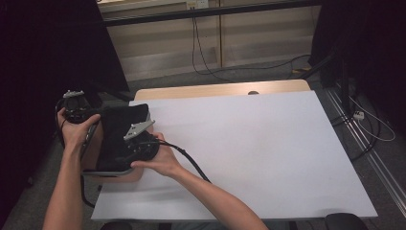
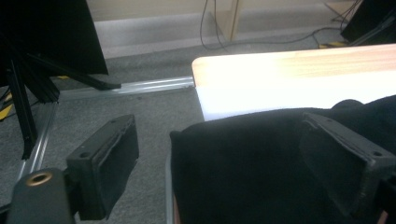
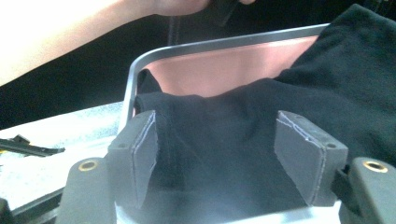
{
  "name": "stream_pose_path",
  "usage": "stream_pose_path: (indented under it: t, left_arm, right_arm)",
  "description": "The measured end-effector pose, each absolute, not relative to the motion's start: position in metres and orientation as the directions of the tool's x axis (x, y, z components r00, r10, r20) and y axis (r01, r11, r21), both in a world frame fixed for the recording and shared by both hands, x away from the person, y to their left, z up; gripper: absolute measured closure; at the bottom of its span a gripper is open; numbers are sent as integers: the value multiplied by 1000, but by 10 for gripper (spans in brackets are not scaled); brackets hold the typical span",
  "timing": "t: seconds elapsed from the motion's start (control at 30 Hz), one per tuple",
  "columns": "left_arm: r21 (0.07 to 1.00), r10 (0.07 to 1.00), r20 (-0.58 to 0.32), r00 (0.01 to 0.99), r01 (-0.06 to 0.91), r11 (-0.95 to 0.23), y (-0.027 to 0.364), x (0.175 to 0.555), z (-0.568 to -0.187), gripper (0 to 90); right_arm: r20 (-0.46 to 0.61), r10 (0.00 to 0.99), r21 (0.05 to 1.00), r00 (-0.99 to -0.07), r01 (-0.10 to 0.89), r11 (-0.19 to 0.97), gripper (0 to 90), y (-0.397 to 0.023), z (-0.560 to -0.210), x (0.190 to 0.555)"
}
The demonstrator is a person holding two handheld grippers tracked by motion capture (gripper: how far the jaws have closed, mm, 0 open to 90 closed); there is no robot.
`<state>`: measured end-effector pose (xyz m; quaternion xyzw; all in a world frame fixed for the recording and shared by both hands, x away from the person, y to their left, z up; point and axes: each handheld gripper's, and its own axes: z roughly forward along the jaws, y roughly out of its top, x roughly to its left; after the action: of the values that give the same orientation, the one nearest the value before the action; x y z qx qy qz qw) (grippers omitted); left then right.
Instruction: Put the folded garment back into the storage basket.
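Left gripper [image 2: 219, 172]: I see jaws apart, black cloth [image 2: 261, 158] loose between them.
Right gripper [image 3: 224, 154]: jaws apart over the cloth.
Tray [image 3: 219, 70]: pink, at the bench [image 1: 249, 143] edge.

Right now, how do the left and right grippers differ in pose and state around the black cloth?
The left gripper sits at the cloth's far corner, one jaw out over the floor, the other against the cloth edge; the right gripper straddles the cloth's middle over the tray. The left points toward the table; the right points back toward the person's arm. Both are open, pads not pressing.
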<state>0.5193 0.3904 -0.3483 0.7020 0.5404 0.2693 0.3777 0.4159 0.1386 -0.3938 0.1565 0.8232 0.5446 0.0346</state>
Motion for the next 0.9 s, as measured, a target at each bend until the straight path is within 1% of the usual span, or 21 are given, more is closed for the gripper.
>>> stream_pose_path:
  t: [0.03,0.1,0.23,0.57,0.6,0.7,0.83,0.9]
  left_arm:
    - [821,962,-30,271,555,-131,390,519,-348,124]
    - [821,962,-24,274,554,-137,392,517,-348,123]
    - [828,962,-24,272,545,-134,393,511,-349,122]
    - [827,954,22,299,531,-186,389,497,-352,129]
    - [837,956,30,293,515,-184,388,493,-352,132]
    - [846,953,12,303,506,-171,389,489,-351,132]
    - [853,953,16,302,494,-171,391,480,-347,123]
    - [858,955,11,295,487,-160,392,476,-346,99]
  right_arm:
    - [113,295,907,-949,220,358,320,139,-394,416]
    - [106,290,907,-951,212,363,391,134,-394,415]
    - [93,289,905,-953,202,375,380,129,-394,413]
    - [100,305,912,-947,209,352,375,110,-397,409]
    - [105,306,916,-946,212,340,374,106,-397,408]
    - [104,308,919,-946,209,333,369,100,-396,407]
    - [110,315,920,-943,217,326,358,94,-397,407]
    - [114,320,921,-940,221,320,347,91,-397,407]
